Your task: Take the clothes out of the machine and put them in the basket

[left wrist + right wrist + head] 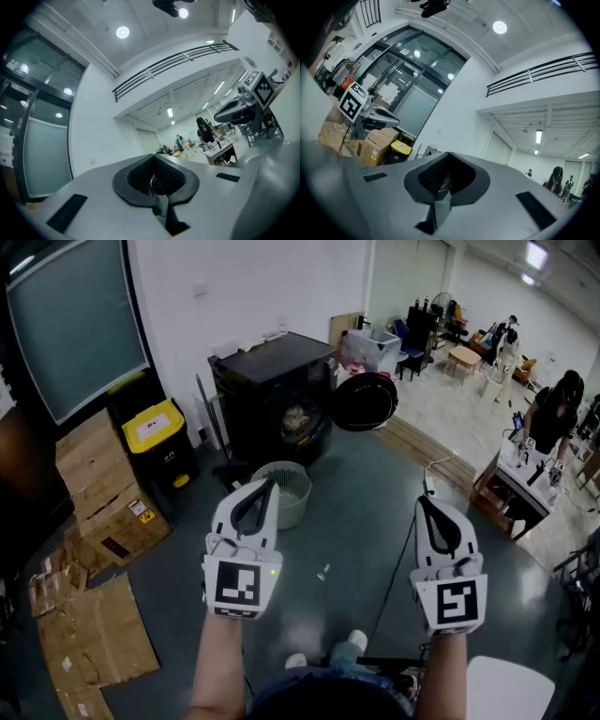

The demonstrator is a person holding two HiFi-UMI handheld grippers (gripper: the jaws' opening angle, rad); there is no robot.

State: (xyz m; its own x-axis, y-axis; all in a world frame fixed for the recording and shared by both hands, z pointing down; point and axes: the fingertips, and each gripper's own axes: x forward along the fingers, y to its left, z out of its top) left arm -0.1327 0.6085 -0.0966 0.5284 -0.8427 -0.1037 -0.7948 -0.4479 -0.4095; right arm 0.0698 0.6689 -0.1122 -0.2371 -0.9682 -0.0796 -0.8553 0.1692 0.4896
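Observation:
A black washing machine (277, 395) stands at the far middle with its round door (364, 401) swung open to the right. Pale clothes (302, 420) show inside the drum. A light round basket (286, 491) sits on the floor in front of it. My left gripper (267, 483) is held level, short of the basket, shut with nothing in it. My right gripper (427, 500) is further right, also shut and empty. In the left gripper view the left gripper (152, 182) has its jaws together, and in the right gripper view the right gripper (443, 180) does too.
Cardboard boxes (103, 488) and flattened card (84, 634) lie at the left, by a yellow-lidded bin (157, 432). A cable (398, 554) runs across the dark floor. People stand at a desk (511, 479) to the right. A white seat (511, 690) is near my right side.

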